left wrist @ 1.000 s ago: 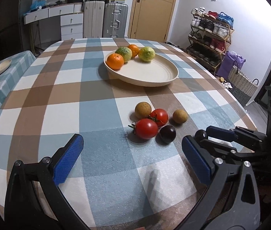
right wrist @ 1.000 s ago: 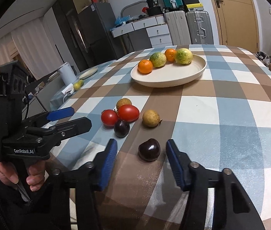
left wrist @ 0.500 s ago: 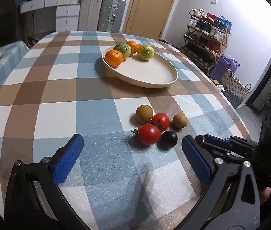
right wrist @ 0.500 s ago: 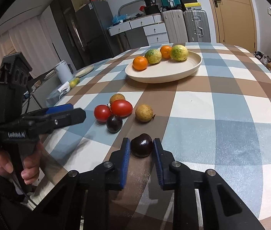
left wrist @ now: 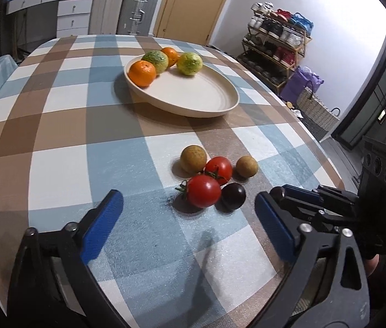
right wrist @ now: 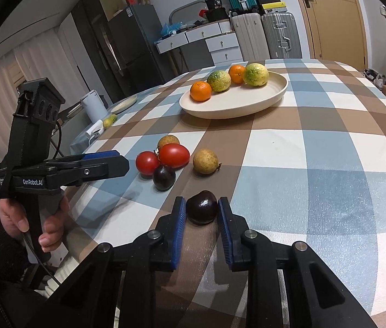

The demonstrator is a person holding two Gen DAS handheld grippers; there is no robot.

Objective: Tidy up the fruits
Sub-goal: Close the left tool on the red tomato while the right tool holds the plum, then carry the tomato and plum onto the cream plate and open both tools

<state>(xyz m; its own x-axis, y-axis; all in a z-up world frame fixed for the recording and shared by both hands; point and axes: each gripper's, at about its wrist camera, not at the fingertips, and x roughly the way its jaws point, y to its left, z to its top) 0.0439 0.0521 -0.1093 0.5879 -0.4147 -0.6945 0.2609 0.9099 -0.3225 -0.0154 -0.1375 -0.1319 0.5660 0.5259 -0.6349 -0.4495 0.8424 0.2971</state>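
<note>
"GenRobot.AI" marks left tool (right wrist: 105, 161).

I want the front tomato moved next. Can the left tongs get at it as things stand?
Probably yes. The left tongs are wide open with bare cloth ahead, and the front tomato faces them. The dark plum touching it may get nudged.

The right black two-finger gripper with blue pads (right wrist: 202, 220) is closed around a dark purple round fruit (right wrist: 202, 207), a pad touching each side. The left black gripper with blue pads (left wrist: 190, 218) hangs with jaws spread wide, held by a bare hand (right wrist: 36, 224).
</note>
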